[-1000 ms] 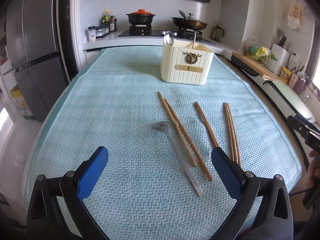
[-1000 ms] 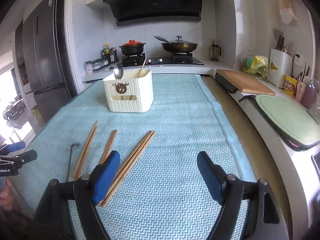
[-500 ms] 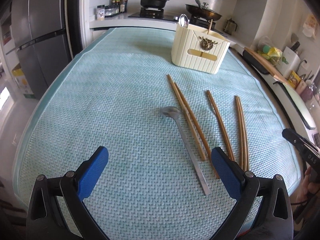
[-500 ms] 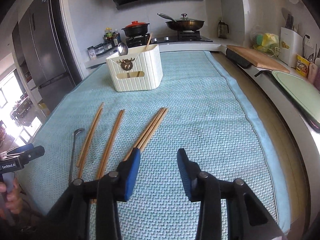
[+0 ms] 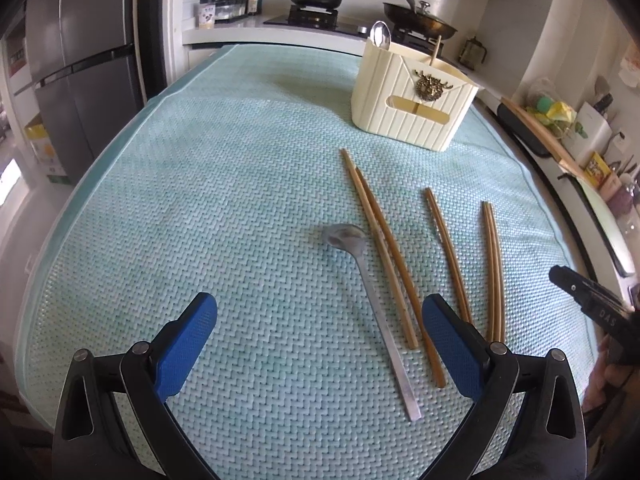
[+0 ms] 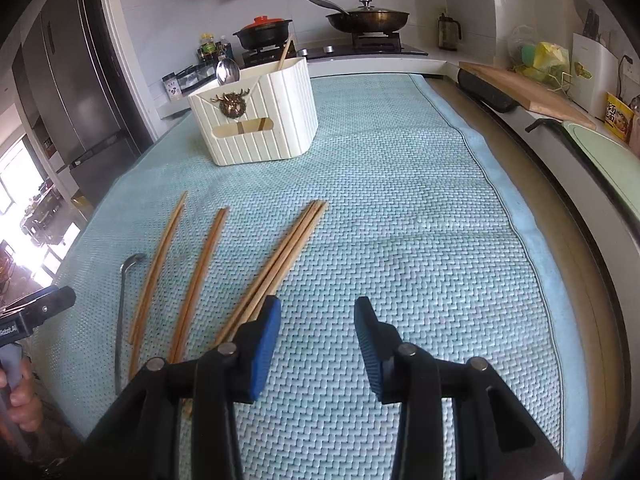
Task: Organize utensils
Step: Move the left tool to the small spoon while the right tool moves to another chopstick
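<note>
A metal spoon (image 5: 370, 300) lies on the teal mat (image 5: 200, 200), its handle end between the wide-apart fingers of my open left gripper (image 5: 318, 308). Several wooden chopsticks lie to its right: a pair (image 5: 380, 252), a single one (image 5: 446, 248) and another pair (image 5: 494, 268). The cream utensil holder (image 5: 412, 108) stands further back with a spoon and a chopstick in it. My right gripper (image 6: 318, 308) hovers low over the mat, jaws narrowed but open and empty. The nearest chopstick pair (image 6: 280, 264) runs under its left finger. The spoon (image 6: 120, 312) lies far left.
The holder (image 6: 260, 120) stands at the mat's far side. Behind it is a stove with a red-lidded pot (image 6: 262, 32) and a pan (image 6: 368, 18). A cutting board (image 6: 524, 88) lies on the right counter, a fridge (image 5: 80, 60) stands left. The mat's right half (image 6: 400, 200) is bare.
My right gripper's jaws have narrowed from wide to a small gap. Both grippers have tipped down and come nearer to the mat; the utensils have not moved.
</note>
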`<state>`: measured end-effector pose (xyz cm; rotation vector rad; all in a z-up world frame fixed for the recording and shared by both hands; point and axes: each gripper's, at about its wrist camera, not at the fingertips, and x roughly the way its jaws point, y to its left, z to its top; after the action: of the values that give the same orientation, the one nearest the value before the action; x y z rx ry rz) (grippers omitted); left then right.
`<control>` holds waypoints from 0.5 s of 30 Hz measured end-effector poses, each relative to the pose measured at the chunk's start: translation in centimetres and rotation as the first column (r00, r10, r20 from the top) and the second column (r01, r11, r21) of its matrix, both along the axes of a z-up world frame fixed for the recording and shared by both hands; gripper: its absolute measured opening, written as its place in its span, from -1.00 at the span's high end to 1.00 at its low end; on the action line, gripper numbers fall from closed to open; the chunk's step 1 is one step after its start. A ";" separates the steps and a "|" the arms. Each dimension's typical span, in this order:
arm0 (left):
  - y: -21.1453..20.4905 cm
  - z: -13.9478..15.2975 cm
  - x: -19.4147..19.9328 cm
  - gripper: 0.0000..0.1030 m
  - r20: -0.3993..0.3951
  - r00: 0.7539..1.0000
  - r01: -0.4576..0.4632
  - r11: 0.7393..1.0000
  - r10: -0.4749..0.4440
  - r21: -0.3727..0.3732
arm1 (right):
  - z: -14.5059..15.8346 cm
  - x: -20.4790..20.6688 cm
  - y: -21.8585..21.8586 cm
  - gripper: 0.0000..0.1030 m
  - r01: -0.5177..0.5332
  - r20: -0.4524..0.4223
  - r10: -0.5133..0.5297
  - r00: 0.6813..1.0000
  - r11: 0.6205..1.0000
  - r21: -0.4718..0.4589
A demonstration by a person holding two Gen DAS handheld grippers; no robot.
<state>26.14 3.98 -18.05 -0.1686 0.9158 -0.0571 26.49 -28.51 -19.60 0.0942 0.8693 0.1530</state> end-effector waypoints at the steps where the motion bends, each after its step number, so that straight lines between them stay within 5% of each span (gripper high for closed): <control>1: 0.1 -0.1 0.1 -0.98 -0.003 1.000 -0.002 1.000 0.002 0.003 | -0.3 0.7 0.1 0.25 -0.003 -0.008 0.003 1.000 1.000 0.005; 15: 1.5 -1.2 0.4 -0.98 -0.032 0.999 -0.042 0.999 0.042 -0.002 | -3.6 9.4 1.8 0.35 0.018 -0.127 -0.017 0.992 1.000 0.008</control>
<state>26.58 5.50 -19.27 -0.1914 0.9436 -0.0170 35.90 -26.71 -23.24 0.1210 0.9948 0.1353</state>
